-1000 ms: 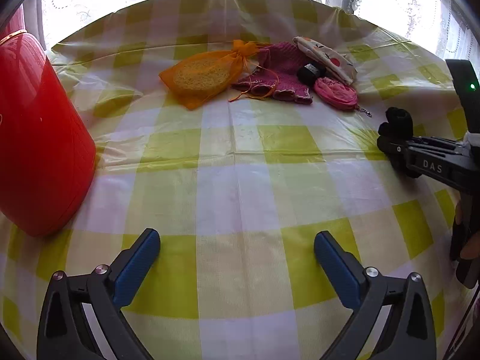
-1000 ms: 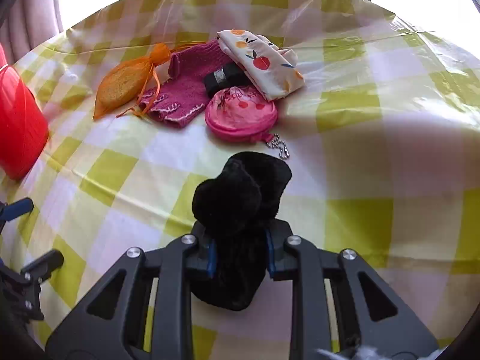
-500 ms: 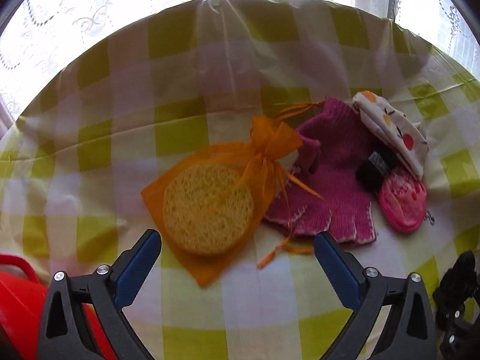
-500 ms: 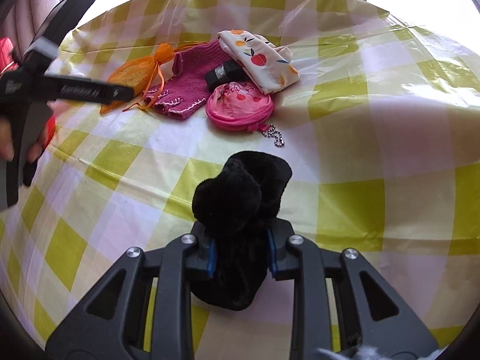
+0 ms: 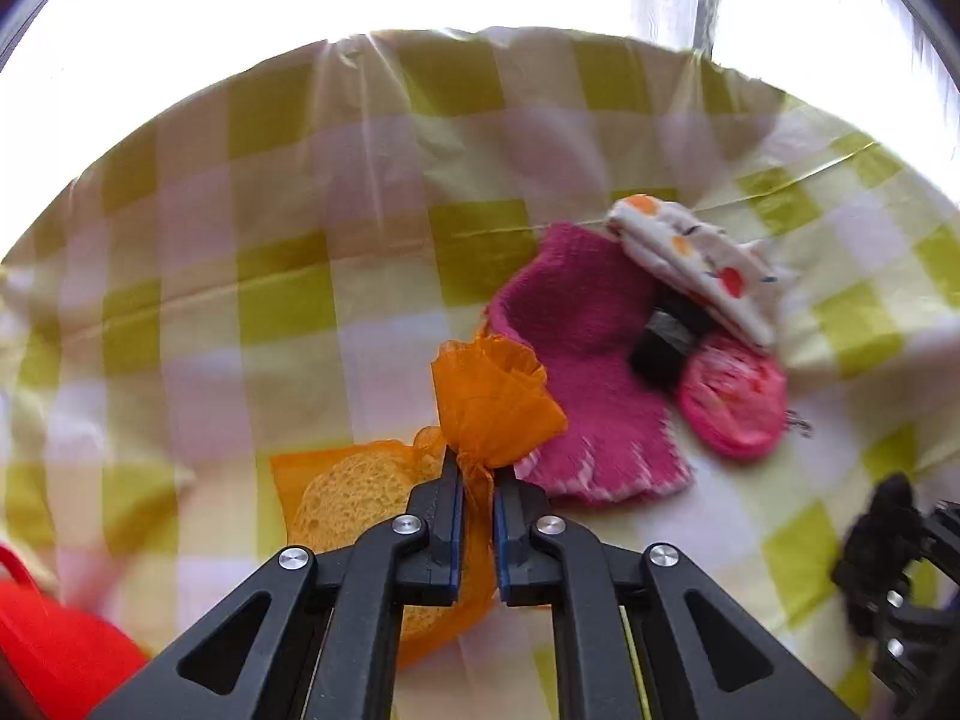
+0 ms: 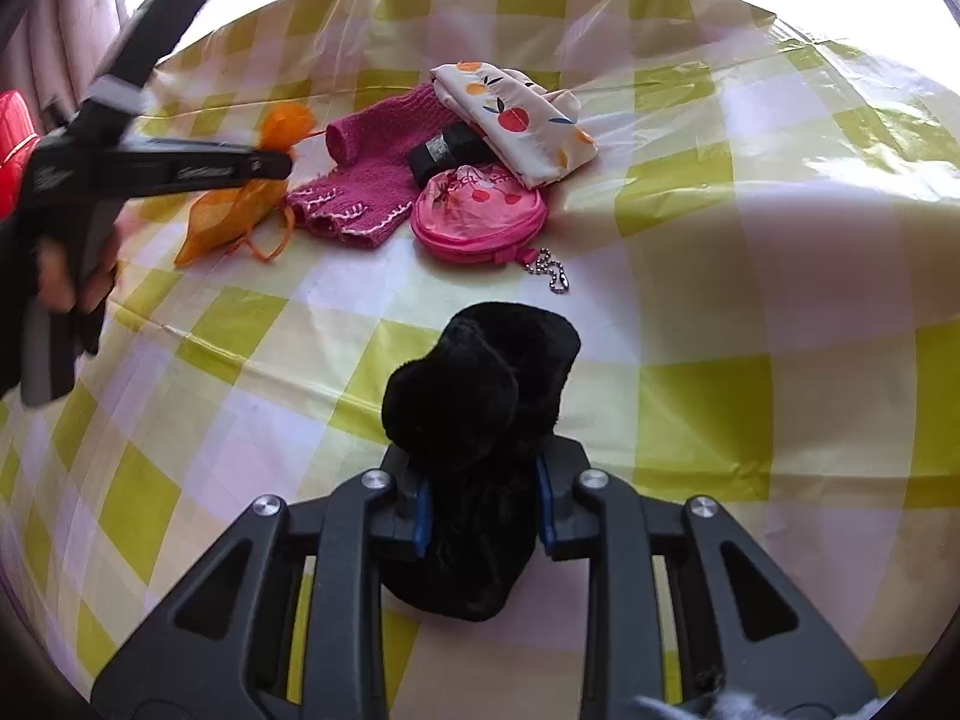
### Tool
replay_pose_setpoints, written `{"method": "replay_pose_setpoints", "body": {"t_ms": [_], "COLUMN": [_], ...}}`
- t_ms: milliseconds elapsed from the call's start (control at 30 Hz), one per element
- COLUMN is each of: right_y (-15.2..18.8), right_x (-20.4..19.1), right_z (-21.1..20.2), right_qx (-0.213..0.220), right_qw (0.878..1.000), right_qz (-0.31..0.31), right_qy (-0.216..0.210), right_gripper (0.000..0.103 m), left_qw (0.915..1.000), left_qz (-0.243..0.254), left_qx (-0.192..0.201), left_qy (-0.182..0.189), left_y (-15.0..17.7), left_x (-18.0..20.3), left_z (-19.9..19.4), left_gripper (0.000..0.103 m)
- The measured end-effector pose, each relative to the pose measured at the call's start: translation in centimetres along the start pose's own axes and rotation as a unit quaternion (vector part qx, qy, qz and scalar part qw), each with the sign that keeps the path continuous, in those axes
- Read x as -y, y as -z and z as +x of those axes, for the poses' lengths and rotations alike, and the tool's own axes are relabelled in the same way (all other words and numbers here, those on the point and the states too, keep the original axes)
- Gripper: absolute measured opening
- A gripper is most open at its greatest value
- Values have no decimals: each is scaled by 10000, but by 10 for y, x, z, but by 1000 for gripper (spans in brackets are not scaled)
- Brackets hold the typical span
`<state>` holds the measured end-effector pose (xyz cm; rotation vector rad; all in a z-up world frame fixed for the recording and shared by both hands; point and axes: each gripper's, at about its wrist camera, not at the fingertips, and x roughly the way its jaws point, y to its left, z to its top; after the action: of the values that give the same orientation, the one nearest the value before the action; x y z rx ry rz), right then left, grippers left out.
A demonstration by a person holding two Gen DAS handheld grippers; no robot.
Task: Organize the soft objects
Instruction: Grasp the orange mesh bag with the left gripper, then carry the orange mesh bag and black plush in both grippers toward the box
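My left gripper (image 5: 477,474) is shut on the gathered neck of an orange mesh bag (image 5: 492,402) that holds a round yellow sponge (image 5: 354,498). The bag also shows in the right wrist view (image 6: 231,213), with the left gripper (image 6: 282,163) pinching it. My right gripper (image 6: 483,495) is shut on a black fuzzy soft item (image 6: 480,396) above the table. A magenta knitted glove (image 5: 594,384), a small black roll (image 5: 660,345), a pink round pouch (image 5: 735,402) and a fruit-print cloth (image 5: 696,261) lie together to the right of the bag.
The table has a yellow-and-white checked plastic cover (image 6: 720,324). A red container (image 5: 54,642) stands at the left, near the left gripper. A lace curtain and a bright window lie behind the table's far edge. The pouch has a metal ball chain (image 6: 549,270).
My left gripper has moved forward to the orange mesh bag and closed on its neck. The right gripper still holds the black item, almost unmoved.
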<state>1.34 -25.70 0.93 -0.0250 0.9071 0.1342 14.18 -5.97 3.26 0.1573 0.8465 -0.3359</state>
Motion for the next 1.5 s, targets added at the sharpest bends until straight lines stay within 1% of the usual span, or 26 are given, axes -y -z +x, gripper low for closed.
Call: {"method": "replay_pose_setpoints", "body": {"t_ms": [33, 100, 233, 333, 400, 467, 533, 633, 700, 833, 900, 967, 1100, 1167, 1267, 1333, 1500], "right_y": [0, 0, 0, -1, -1, -2, -2, 0, 6, 40, 61, 77, 97, 102, 104, 102, 93], "right_x": [0, 0, 0, 0, 0, 0, 0, -3, -1, -5, -13, -22, -34, -35, -40, -46, -66], "right_z": [0, 0, 1, 1, 1, 1, 1, -2, -8, -40, -60, -74, -90, -97, -114, -130, -170], "right_qx": [0, 1, 0, 0, 0, 0, 2, 10, -1, 77, 177, 179, 101, 98, 210, 358, 825], "right_qw": [10000, 10000, 10000, 10000, 10000, 10000, 10000, 9998, 9998, 9984, 9980, 9980, 9989, 9988, 9988, 9986, 9964], "right_qz": [3, 2, -2, -8, -10, -12, -19, -33, 117, 542, 573, 553, 402, 434, 390, 336, 55], "right_qy": [-1, 2, 1, 7, 15, 14, 41, 221, 132, -140, -184, -232, -196, -196, -196, -215, -206], "right_gripper": [31, 31, 31, 31, 31, 31, 30, 30, 29, 29, 29, 29, 29, 29, 29, 29, 29], "left_qw": [9998, 9992, 9985, 9977, 9975, 9977, 9981, 9980, 9979, 9984, 9982, 9983, 9985, 9986, 9987, 9985, 9966], "left_qz": [-149, -316, -457, -598, -609, -582, -518, -517, -500, -412, -427, -400, -335, -282, -192, -198, -191], "left_qx": [83, 141, 157, 112, 72, 57, 47, 93, 112, 51, 17, -6, 21, 83, 189, 303, 731], "left_qy": [102, 177, 244, 289, 360, 349, 338, 361, 393, 373, 409, 431, 439, 430, 423, 420, 331], "left_y": [17, 49, 101, 129, 142, 155, 162, 174, 183, 202, 210, 215, 221, 222, 221, 219, 211], "left_x": [-2, -4, -3, 3, 7, 13, 19, 27, 30, 33, 34, 36, 43, 46, 50, 49, 48], "left_z": [-15, -40, -74, -90, -99, -111, -120, -138, -150, -166, -169, -171, -178, -185, -195, -204, -233], "left_gripper": [8, 8, 8, 8, 8, 8, 8, 8, 8, 9, 9, 9, 9, 9, 9, 9, 9]}}
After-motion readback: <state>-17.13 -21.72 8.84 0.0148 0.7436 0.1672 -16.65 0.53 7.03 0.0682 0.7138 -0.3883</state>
